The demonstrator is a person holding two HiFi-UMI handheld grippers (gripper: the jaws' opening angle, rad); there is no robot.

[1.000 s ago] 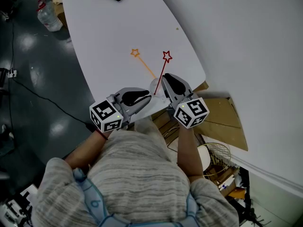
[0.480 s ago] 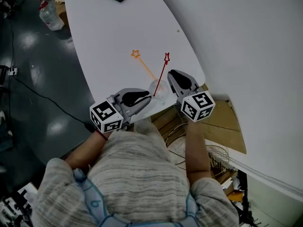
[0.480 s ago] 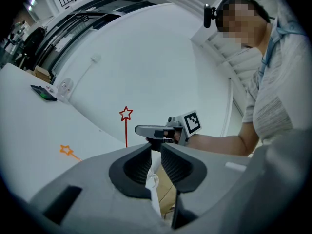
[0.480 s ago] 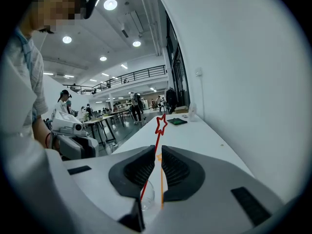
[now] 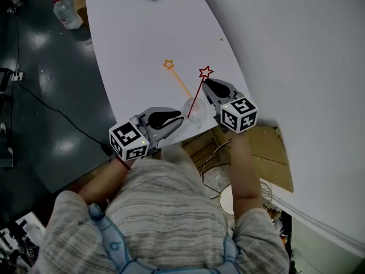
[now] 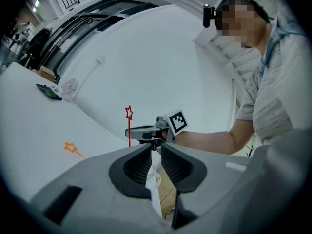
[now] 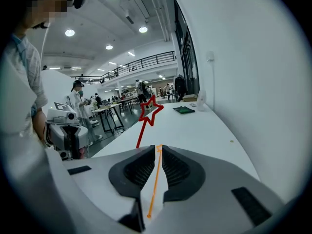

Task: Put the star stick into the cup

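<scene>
Head view: the cup (image 5: 198, 114) stands at the near edge of the white worktop (image 5: 142, 33), between the two tongs. The left tongs (image 5: 181, 117) touch its left side. The red stick (image 5: 199, 93) stands in the cup and leans away from the person, its star just beside the tip of the right tongs (image 5: 206, 82). The orange stick (image 5: 181, 82) lies flat on the worktop ahead of the left tongs, its near end close to the cup.

Left gripper view: the left tongs (image 6: 155, 149) are drawn close with only a thin slit between the jaws, pinched at the cup's near wall, though the clear wall barely shows there. The red stick (image 6: 129, 130) rises upright just left of their tip. The right tongs (image 6: 134, 129) hang just beyond, pointing at it. The orange stick (image 6: 73, 147) lies well off to the left.

Right gripper view: the right tongs (image 7: 157, 150) stand narrowly apart and grip nothing. Through the gap the orange stick (image 7: 153, 184) shows on the worktop beyond. The red stick (image 7: 142, 134) rises outside the jaws, just left of the tip, free of them.
</scene>
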